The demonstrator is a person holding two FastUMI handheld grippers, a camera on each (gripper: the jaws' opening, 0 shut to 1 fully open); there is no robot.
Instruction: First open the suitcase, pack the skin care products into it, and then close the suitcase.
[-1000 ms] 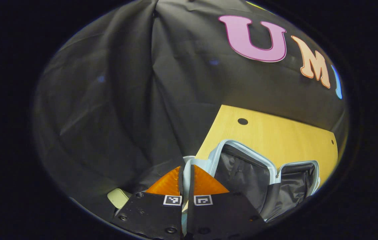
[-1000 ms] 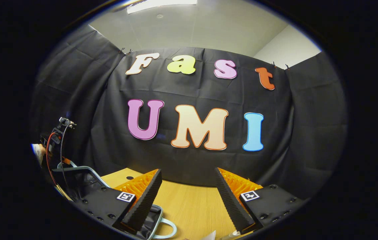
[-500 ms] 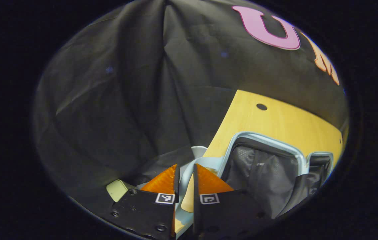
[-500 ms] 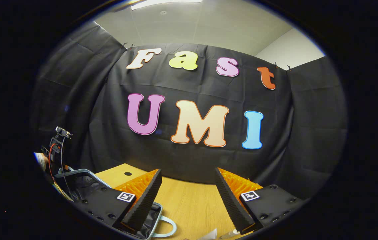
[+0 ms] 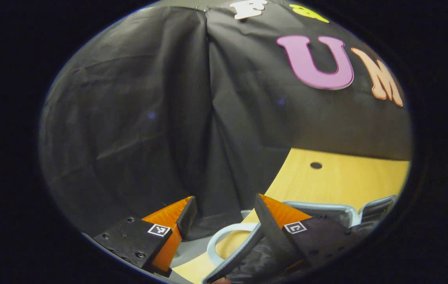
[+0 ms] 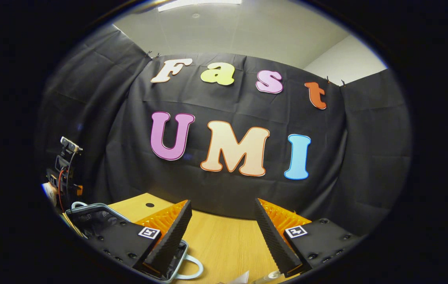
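Dim left gripper view; brighter right gripper view lit from the ceiling; fisheye bending at edges.

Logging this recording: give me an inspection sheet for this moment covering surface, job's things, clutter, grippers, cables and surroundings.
Surface: wooden table, a round hole near its far edge.
Job's things: suitcase lies open, dark lining showing; its pale handle loop rests on the table. A pale item and a clear item at the bottom edge of the right gripper view, too cut off to identify.
Clutter: nothing seen.
Grippers: left gripper open, fingers either side of the handle loop, not touching it; right gripper open, holding nothing.
Cables: red and black wires on the other gripper's rig.
Surroundings: black cloth wall, pale ceiling above.
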